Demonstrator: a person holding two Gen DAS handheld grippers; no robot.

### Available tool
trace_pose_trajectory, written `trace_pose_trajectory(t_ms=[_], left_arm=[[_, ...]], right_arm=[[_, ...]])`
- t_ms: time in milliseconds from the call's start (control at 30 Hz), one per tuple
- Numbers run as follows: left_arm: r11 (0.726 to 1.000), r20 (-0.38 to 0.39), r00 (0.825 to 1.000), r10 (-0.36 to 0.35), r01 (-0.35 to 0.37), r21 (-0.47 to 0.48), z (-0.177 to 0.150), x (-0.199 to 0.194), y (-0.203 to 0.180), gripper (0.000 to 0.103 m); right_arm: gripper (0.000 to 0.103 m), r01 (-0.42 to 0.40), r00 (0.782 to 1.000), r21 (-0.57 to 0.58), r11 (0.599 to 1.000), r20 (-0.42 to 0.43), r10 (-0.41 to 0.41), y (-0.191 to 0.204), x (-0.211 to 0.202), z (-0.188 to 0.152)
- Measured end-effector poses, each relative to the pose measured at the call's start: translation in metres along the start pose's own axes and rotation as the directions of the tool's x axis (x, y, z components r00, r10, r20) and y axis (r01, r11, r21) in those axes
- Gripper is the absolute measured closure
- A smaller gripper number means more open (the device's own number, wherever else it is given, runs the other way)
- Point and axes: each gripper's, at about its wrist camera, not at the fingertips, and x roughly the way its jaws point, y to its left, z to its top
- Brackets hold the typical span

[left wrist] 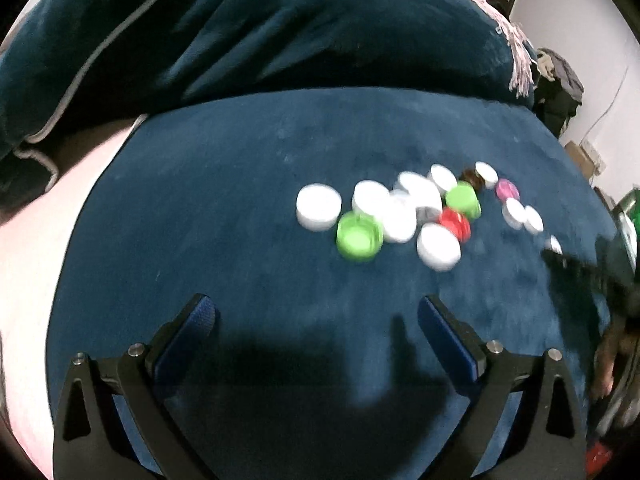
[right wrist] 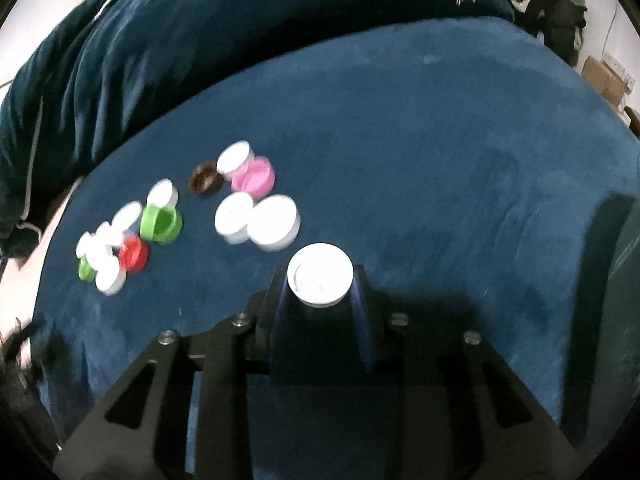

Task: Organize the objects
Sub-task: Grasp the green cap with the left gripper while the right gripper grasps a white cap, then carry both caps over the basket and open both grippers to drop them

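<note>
Several bottle caps lie in a loose cluster on a dark blue velvet surface: mostly white caps, a green cap, a second green cap, a red cap, a pink cap and a brown cap. My left gripper is open and empty, short of the cluster. My right gripper is shut on a white cap, held above the blue surface, right of the other caps: pink, brown, green, red.
A rumpled dark blue blanket with a grey cord and a pink fringe lies behind the surface. A pink sheet shows at the left. Cardboard boxes and clothes stand by the wall at the far right.
</note>
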Motion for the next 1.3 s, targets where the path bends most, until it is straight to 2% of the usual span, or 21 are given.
trace_pose_trajectory(t_ms=[100,333,400,433,467,567,733,833,1100,1300], left_arm=[[1.0,-0.013,1.0,-0.019,0.019,-0.012,0.012,0.015,0.0,0.007],[0.999,-0.041,0.999,-0.034,0.035,0.034,0.03,0.046,-0.013,0.019],[0.996,-0.05,0.996,-0.07,0.073,0.057,0.03,0.049,-0.019,0.039],[0.994,-0.061,0.995,-0.079,0.083,0.07,0.029,0.05,-0.021,0.068],[0.993,-0.075,0.994,-0.083,0.089,0.082,0.028,0.05,-0.023,0.073],[0.989,-0.077,0.991,-0.113,0.119,0.083,0.024,0.041,-0.022,0.073],[0.988,-0.076,0.989,-0.123,0.129,0.083,0.023,0.013,-0.028,0.073],[0.983,-0.072,0.99,-0.12,0.129,0.131,0.029,-0.013,-0.043,0.073],[0.957,-0.033,0.984,-0.176,0.179,0.227,0.048,-0.094,-0.093,0.073],[0.922,-0.006,0.963,-0.268,0.259,0.29,0.066,-0.159,-0.155,0.073]], right_arm=[[0.071,0.023,1.0,-0.016,1.0,0.01,-0.023,0.004,-0.001,-0.002],[0.071,0.032,0.999,-0.019,0.999,0.023,-0.032,0.003,0.001,-0.004],[0.071,0.031,0.999,-0.018,0.999,0.024,-0.031,0.004,0.001,-0.005],[0.071,0.03,0.999,-0.018,0.999,0.024,-0.03,0.004,0.001,-0.005],[0.071,0.028,0.999,-0.016,0.999,0.024,-0.027,0.004,0.0,-0.006],[0.071,0.018,1.0,-0.007,1.0,0.022,-0.018,0.003,-0.003,-0.006],[0.072,-0.017,1.0,0.038,0.999,0.018,0.016,0.0,-0.014,-0.009],[0.072,-0.038,0.999,0.052,0.998,0.027,0.036,-0.001,-0.033,-0.014],[0.072,-0.08,0.992,0.103,0.991,0.106,0.069,-0.014,-0.112,-0.034],[0.072,-0.088,0.978,0.165,0.982,0.199,0.055,-0.041,-0.187,-0.049]])
